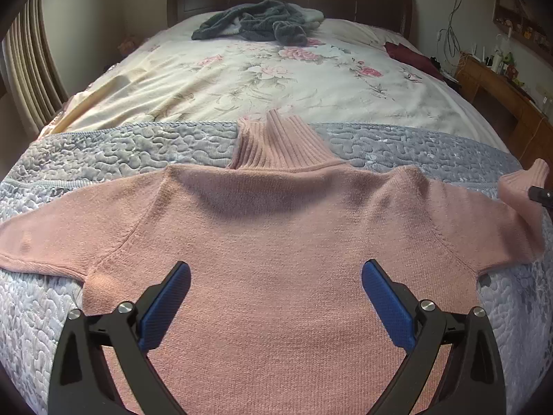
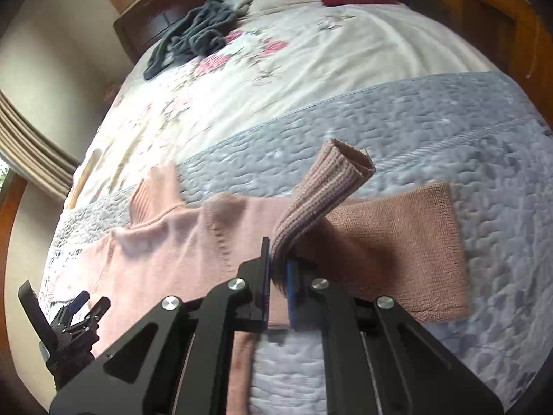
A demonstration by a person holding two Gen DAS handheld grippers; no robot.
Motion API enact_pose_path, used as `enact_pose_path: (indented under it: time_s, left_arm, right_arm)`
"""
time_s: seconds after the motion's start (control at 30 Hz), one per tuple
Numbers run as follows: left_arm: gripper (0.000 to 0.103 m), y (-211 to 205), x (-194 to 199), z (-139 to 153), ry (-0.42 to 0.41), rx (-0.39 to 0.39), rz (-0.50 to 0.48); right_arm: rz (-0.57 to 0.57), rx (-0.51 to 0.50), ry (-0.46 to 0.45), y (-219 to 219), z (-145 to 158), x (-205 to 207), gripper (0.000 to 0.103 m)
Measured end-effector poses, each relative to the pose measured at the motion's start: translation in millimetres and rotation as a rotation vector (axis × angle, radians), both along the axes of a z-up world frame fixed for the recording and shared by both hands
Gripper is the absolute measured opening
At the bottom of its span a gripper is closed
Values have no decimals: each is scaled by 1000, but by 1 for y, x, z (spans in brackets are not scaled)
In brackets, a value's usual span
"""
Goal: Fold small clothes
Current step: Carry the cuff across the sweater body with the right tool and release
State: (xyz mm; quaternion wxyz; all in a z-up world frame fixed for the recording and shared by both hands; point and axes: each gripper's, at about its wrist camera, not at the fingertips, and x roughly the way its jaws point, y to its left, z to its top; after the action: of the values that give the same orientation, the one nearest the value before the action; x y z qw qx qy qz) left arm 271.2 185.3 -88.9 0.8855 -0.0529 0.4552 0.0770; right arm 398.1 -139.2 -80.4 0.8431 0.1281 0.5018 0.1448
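Observation:
A pink knit turtleneck sweater lies flat on the grey quilted cover, ribbed collar pointing to the headboard, left sleeve stretched out. My left gripper hovers open over the sweater's chest, blue pads wide apart, nothing between them. My right gripper is shut on the right sleeve's ribbed cuff, which stands lifted above the folded-back sleeve. The lifted cuff also shows at the right edge of the left wrist view. The left gripper appears low at left in the right wrist view.
Past the quilt lies a floral bedspread. A dark grey garment pile sits by the headboard, a maroon cloth at the far right. A wooden desk with clutter stands right of the bed; curtains hang left.

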Motion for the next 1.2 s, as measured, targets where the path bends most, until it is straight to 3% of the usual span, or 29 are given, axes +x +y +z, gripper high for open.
enact_pose_path:
  time_s: [0.13, 0.33, 0.4, 0.47, 0.67, 0.77, 1.03, 1.1, 1.2]
  left_arm:
    - [99, 17, -7, -3, 9, -10, 8]
    - [99, 37, -12, -14, 33, -44, 30]
    - [99, 37, -12, -16, 40, -50, 30]
    - [99, 35, -13, -18, 45, -57, 22]
    - [99, 5, -1, -26, 74, -121, -52]
    - [99, -19, 13, -37, 124, -199, -81]
    - [99, -65, 55, -71, 238, -256, -80]
    - [96, -73, 63, -78, 265, -295, -85]
    - [83, -83, 70, -82, 269, -259, -74]
  right_arm:
    - [79, 31, 50, 66, -17, -1, 6]
    - [146, 47, 133, 121, -54, -7, 8]
    - [153, 11, 181, 128, -69, -7, 20]
    - [161, 25, 227, 128, -80, -13, 22]
    - [198, 86, 194, 87, -58, -49, 37]
    - [157, 65, 164, 50, -45, -58, 37]
    - [66, 54, 146, -19, -52, -72, 37]
    - [51, 53, 147, -27, -58, -76, 37]
    - [45, 51, 149, -31, -63, -79, 37]
